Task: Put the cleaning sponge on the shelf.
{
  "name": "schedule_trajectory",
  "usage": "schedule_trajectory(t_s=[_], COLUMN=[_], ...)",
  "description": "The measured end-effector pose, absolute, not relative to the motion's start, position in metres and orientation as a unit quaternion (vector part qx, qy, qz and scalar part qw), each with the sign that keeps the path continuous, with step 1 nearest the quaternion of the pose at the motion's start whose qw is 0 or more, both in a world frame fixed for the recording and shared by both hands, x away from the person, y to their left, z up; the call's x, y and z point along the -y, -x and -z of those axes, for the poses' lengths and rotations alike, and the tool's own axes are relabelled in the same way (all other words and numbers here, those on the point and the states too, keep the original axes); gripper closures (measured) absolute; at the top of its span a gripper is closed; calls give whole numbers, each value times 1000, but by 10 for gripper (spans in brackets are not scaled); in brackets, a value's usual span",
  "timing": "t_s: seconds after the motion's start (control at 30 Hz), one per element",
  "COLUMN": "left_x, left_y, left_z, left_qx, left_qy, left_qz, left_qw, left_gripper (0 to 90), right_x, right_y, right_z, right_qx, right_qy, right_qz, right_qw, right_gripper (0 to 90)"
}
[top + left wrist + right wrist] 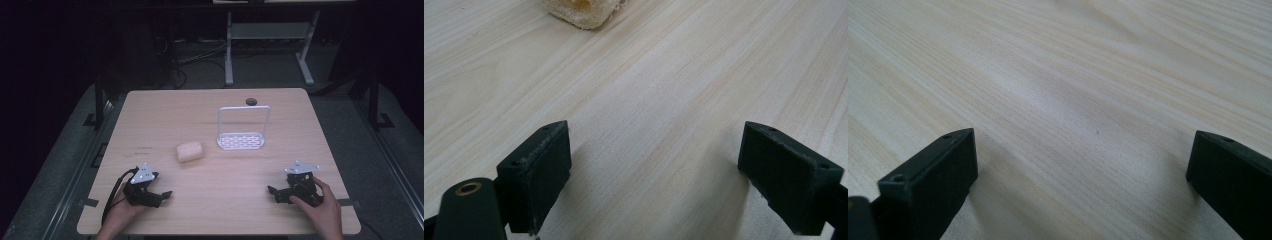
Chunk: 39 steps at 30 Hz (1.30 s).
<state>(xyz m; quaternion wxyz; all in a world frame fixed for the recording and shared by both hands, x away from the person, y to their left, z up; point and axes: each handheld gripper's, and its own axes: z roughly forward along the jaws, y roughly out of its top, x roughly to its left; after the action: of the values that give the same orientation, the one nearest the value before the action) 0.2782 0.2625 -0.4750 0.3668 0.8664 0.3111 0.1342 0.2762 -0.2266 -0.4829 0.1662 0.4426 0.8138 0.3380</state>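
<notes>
High view: left gripper (pixel 161 194) and right gripper (pixel 273 192) rest low on the tabletop (pixel 210 205), jaws spread and empty; loofah sponge (pixel 189 151) lies mid-table left of the white rack (pixel 241 141), likely to skid or squash under a fast pinch.

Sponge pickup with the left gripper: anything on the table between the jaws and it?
Nothing visible. Bare table lies between the open left gripper and the sponge; the white rack stands off to the sponge's right.
</notes>
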Motion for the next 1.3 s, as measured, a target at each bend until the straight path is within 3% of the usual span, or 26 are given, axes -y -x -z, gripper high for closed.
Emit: schedule_trajectory(t_s=[1.3], left_x=[-265], left_y=[-297], left_z=[445], left_qx=[-319], left_qy=[-862], left_qz=[-143], left_qw=[366], left_gripper=[142], right_x=[227], right_y=[-276], right_z=[483], right_qx=[-813], right_qy=[-443], right_qz=[-339], right_qw=[166], right_gripper=[0])
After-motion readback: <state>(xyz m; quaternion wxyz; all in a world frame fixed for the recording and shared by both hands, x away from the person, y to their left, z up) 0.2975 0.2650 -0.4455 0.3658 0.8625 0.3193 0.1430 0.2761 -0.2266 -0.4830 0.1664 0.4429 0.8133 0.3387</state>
